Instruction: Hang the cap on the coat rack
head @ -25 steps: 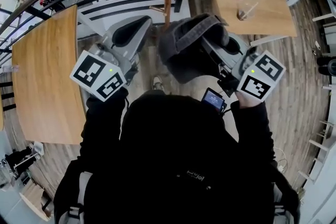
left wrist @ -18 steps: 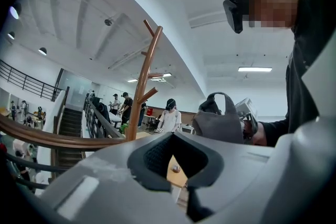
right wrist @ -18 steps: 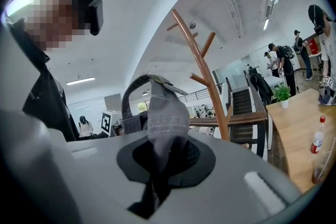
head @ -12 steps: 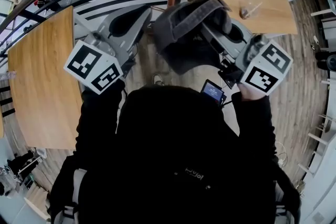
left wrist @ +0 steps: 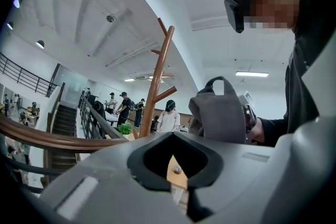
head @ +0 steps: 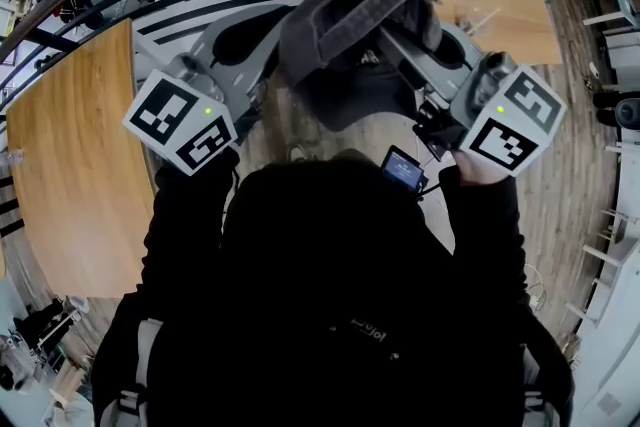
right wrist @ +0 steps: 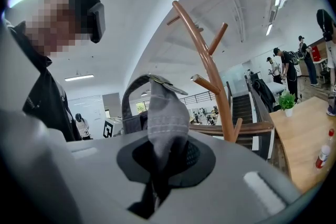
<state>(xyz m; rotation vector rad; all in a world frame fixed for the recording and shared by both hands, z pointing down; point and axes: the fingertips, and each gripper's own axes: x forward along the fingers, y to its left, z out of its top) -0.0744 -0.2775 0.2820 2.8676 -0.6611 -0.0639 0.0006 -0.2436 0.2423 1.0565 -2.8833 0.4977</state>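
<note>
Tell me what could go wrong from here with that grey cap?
The right gripper pinches only a narrow fold of the cap; the fabric might slip free. The coat rack has short, thin pegs, so the floppy cap could miss one. The left gripper is shut and empty, so nothing would catch a drop.

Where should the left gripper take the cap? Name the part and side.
Probably the back strap loop: it arches open above the cap. Bring the left gripper in from its own side; the right gripper is shut on the fabric opposite.
</note>
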